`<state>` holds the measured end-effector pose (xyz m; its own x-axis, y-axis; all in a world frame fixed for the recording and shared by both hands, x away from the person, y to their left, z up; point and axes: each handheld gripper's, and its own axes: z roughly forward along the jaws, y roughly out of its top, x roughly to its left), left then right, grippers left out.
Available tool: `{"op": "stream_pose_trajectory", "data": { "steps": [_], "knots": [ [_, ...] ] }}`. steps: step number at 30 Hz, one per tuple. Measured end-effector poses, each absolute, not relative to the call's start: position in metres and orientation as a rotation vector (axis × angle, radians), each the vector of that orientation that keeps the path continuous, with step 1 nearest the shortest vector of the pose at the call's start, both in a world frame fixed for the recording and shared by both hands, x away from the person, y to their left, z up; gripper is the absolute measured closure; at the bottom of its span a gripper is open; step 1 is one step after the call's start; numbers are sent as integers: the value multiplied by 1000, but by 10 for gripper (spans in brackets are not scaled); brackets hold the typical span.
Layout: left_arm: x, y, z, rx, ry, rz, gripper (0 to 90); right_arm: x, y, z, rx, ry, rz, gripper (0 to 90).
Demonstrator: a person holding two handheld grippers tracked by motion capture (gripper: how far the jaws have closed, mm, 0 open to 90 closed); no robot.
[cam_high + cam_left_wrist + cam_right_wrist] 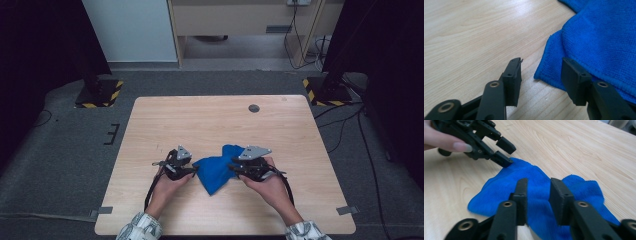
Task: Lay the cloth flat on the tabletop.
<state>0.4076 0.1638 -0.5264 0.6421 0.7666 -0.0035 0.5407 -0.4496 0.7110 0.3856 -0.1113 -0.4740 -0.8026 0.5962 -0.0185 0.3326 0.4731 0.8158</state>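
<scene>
a blue microfibre cloth (216, 170) is being shown crumpled on the wooden worktop (210, 120), lying near the front edge at about 6 o'clock from the worktop's centre, between the two tools. the left tool (194, 170) is being held at the cloth's 9 o'clock corner; in the left gripper view its jaws are standing apart astride the hemmed corner (544, 72), released, with nothing yet pinched. the right tool (233, 166) is being held at the cloth's 3 o'clock side; in the right gripper view (537, 200) its jaws are standing part-way apart over a raised fold, and whether cloth is being clamped cannot be told. the cloth is being judged light, soft, limp and not fragile; it is likely to sag and slide on the smooth wood, so hold is best being taken at the stitched corners. grey carpet (65, 150) and hazard-striped stand bases (100, 95) are being seen around the worktop.
</scene>
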Motion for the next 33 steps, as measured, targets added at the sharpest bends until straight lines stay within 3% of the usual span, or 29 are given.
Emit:
{"op": "stream_pose_trajectory", "data": {
  "steps": [2,5,10,14,23,33],
  "knots": [
    [408,163,-528,2169,1003,414,576,391,-107,-480,801,2431,1187,601],
    [408,160,-528,2176,975,414,631,393,-109,-484,815,2435,1158,603],
    [407,157,-527,2200,935,396,801,393,-123,-501,859,2467,1100,692],
    [406,153,-525,2212,932,384,858,392,-130,-509,893,2476,1085,723],
    [403,166,-508,2100,991,433,866,392,-141,-521,933,2489,1069,778],
    [401,164,-504,2089,972,411,865,387,-123,-500,862,2458,1137,636]
  ]
}}
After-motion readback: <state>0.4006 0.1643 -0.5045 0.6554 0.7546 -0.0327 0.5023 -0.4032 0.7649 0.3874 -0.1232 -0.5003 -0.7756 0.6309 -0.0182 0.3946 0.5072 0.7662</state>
